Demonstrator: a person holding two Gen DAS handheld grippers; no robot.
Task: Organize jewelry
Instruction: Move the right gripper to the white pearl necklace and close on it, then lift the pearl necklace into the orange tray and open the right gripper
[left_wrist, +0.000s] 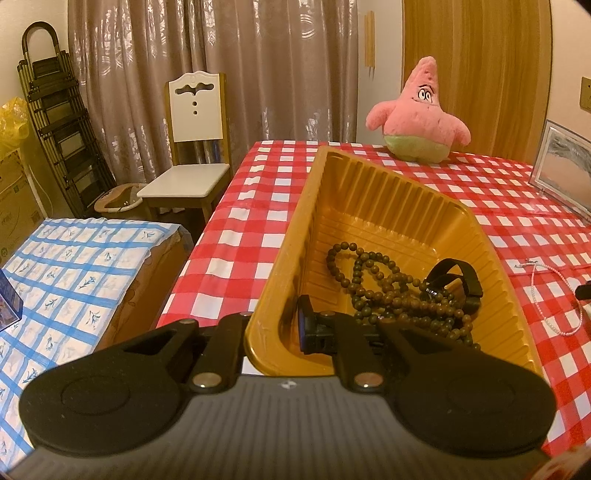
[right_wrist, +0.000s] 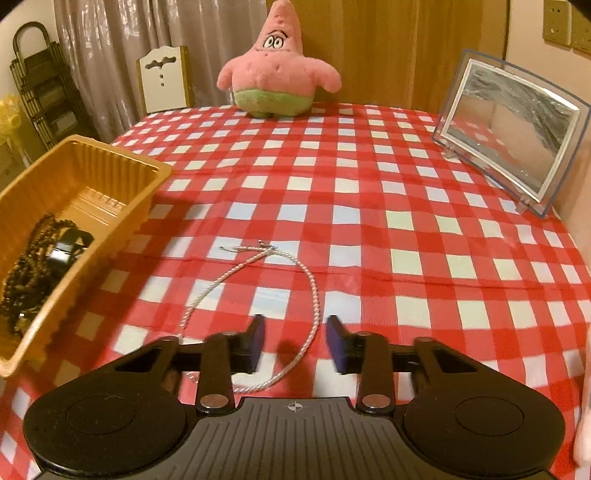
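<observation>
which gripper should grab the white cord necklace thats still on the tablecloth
Right. The right gripper is open with the white cord necklace lying between its fingers, while the left gripper is clamped on the yellow tray wall.

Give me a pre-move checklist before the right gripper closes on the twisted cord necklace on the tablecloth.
1. Cord necklace between the right gripper fingers: ok, the cord runs through the gap.
2. Right jaws apart, pads not yet pressing the cord: ok.
3. Left gripper clamped on the yellow tray rim, one finger inside and one outside: ok.
4. Free room in the tray for the necklace: ok, the far half is bare; the brown bead strands and black watch lie at the near end.
5. Necklace clear of the tray and the picture frame: ok.
6. Clasp fastened: cannot tell.
</observation>
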